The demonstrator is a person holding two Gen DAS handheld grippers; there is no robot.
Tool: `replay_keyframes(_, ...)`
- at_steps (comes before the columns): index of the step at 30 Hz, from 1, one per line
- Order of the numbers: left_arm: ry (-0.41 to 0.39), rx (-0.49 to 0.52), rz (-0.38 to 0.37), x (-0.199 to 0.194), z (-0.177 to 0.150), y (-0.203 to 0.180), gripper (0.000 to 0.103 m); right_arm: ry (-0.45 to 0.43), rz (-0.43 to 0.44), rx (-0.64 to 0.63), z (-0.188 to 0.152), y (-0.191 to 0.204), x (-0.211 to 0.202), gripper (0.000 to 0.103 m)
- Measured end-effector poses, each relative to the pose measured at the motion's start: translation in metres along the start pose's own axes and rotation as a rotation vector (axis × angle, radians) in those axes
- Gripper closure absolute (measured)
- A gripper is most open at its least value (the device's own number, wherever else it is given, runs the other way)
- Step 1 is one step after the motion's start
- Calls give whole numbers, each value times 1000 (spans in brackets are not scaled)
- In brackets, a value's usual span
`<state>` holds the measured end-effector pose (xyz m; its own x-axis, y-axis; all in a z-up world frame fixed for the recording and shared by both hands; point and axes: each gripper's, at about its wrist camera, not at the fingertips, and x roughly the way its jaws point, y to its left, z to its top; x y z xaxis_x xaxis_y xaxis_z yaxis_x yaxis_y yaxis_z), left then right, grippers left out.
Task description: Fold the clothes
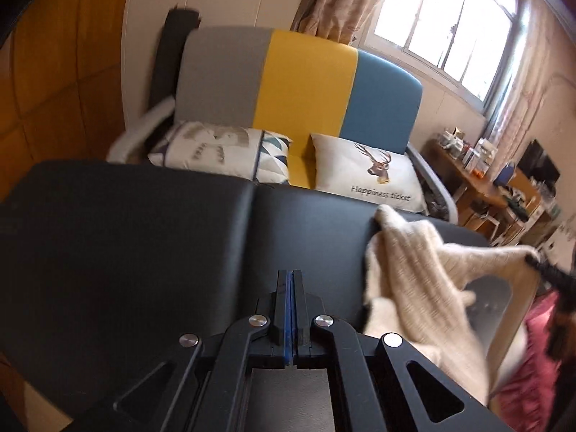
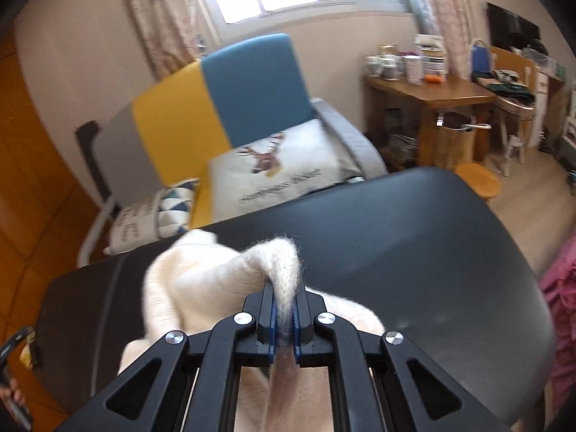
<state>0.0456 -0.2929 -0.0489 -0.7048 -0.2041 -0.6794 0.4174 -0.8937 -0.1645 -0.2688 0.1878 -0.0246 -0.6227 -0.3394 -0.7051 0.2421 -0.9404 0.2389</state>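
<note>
A cream knitted sweater [image 1: 414, 280] lies bunched on the right part of a black padded table [image 1: 144, 244]. My left gripper [image 1: 289, 277] is shut and empty, above the bare table left of the sweater. My right gripper [image 2: 284, 288] is shut on a fold of the sweater [image 2: 201, 280] and holds it lifted off the table [image 2: 414, 252]. The right gripper's tip [image 1: 540, 264] shows at the right edge of the left wrist view, pinching the sweater's raised edge.
A grey, yellow and blue sofa [image 1: 306, 82] with two printed cushions [image 1: 367, 172] stands behind the table. A wooden desk [image 2: 432, 93] with clutter and a round stool [image 2: 477, 176] are to the right. Pink cloth [image 2: 561, 288] hangs at the right edge.
</note>
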Motion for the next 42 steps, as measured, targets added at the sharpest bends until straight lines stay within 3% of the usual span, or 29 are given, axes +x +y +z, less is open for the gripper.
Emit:
replay_keyframes(5,-46,77,37,-15,-20,-14,103,7,-192,14,7,-27,8,98)
replay_keyframes(11,157,-68,-42,50,-66,-8,102,37,-408,34,-2,-70,14,98)
replay_keyframes(14,256,-115,-67,84,-93,-10,102,59,-443,65,-8,-95,16,98)
replay_keyframes(20,365,-85,-173,131,-112,-63,97,89,-419,150,-23,-134,15,92)
replay_keyframes(22,394,-56,-212,147,-112,-87,87,91,-411,153,-26,-138,13,91)
replay_keyframes(26,436,2,-268,176,-109,-130,77,64,-360,133,-26,-137,2,82)
replay_keyframes(27,445,16,-279,182,-108,-139,68,53,-330,119,-26,-131,-1,82)
replay_keyframes(29,443,47,-277,187,-108,-152,64,38,-256,46,-26,-112,-6,81)
replay_keyframes(33,424,116,-252,190,-110,-175,41,70,-131,-76,-33,-75,6,81)
replay_keyframes(37,346,118,-177,165,-109,-175,41,124,26,-121,-48,-42,24,81)
replay_keyframes(39,344,114,-167,159,-109,-167,41,155,58,-168,-56,-22,33,81)
replay_keyframes(42,404,104,-229,168,-110,-160,37,194,86,-224,-70,5,46,81)
